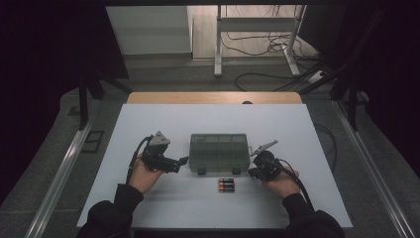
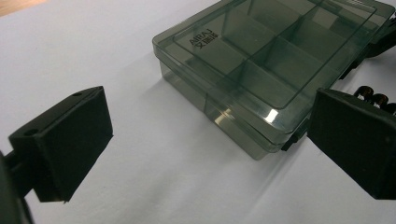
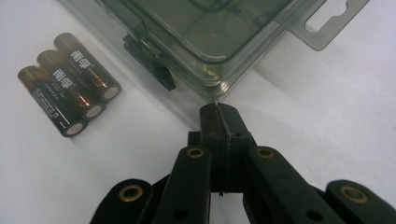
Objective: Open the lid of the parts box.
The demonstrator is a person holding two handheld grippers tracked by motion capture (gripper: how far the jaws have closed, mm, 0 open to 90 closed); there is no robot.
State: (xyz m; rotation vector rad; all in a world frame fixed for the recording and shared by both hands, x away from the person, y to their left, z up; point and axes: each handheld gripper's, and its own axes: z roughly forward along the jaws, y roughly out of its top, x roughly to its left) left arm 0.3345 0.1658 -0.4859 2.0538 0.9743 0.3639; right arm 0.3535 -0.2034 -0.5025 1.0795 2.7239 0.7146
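We have the smoky transparent plastic compartment box (image 1: 219, 152) lying lid-down-shut at the centre of the white table (image 1: 148, 119), three brown batteries (image 1: 226, 185) at its 5 o'clock. Our left gripper (image 1: 184, 160) waits at 9 with jaws apart — likely to brace it. Our right gripper (image 3: 219, 112), jaws together, noses its corner; open room all around.

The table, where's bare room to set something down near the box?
The table is bare behind the box, along the near edge in front of the batteries, and at both outer sides. It is crowded beside the box: left tool at its left end, right tool at its right corner.
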